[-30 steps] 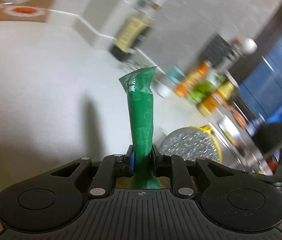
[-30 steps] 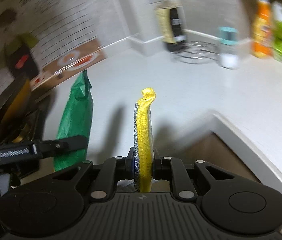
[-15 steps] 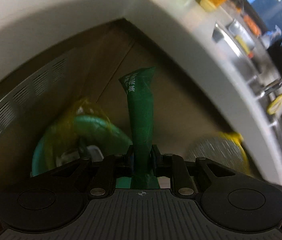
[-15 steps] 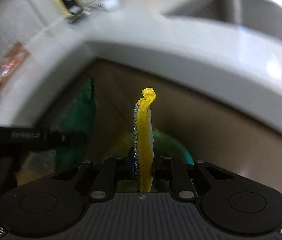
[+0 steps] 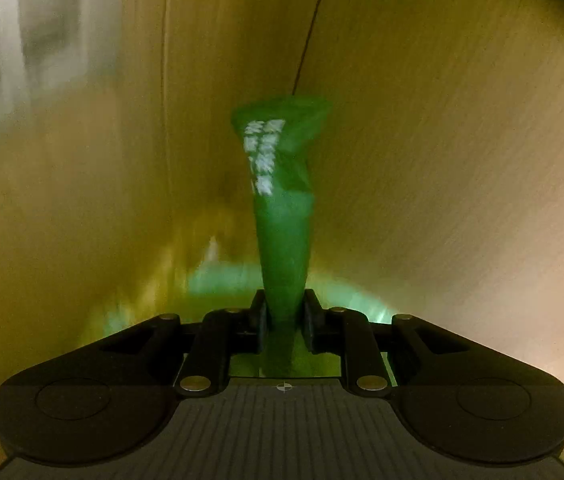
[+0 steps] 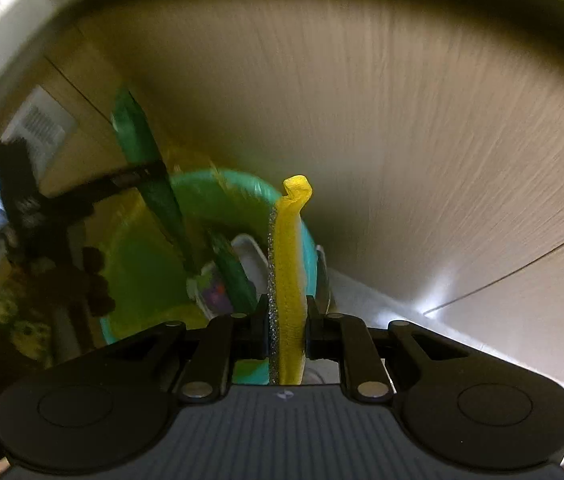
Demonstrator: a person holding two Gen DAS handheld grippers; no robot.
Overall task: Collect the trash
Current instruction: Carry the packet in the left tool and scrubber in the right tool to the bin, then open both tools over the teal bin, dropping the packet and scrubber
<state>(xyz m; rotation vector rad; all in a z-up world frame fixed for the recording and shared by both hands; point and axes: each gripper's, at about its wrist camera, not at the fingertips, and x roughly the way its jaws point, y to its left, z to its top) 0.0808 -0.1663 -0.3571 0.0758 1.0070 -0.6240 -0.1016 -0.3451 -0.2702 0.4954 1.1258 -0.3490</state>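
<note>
The left gripper (image 5: 284,322) is matt black plastic with a ribbed grey body and small bright metal pins; the green wrapper (image 5: 282,216) in it looks like thin glossy film; the right gripper (image 6: 284,328), of like finish, clamps a yellow sponge (image 6: 288,276), soft matt foam with a rough speckled grey face; behind the sponge, the cabinet front (image 6: 422,140) shows satin wood grain; the teal bin (image 6: 310,248) is smooth plastic.

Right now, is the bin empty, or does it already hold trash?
Not empty. In the right wrist view the bin has a yellow liner and holds a white cup and a green wrapper.
</note>
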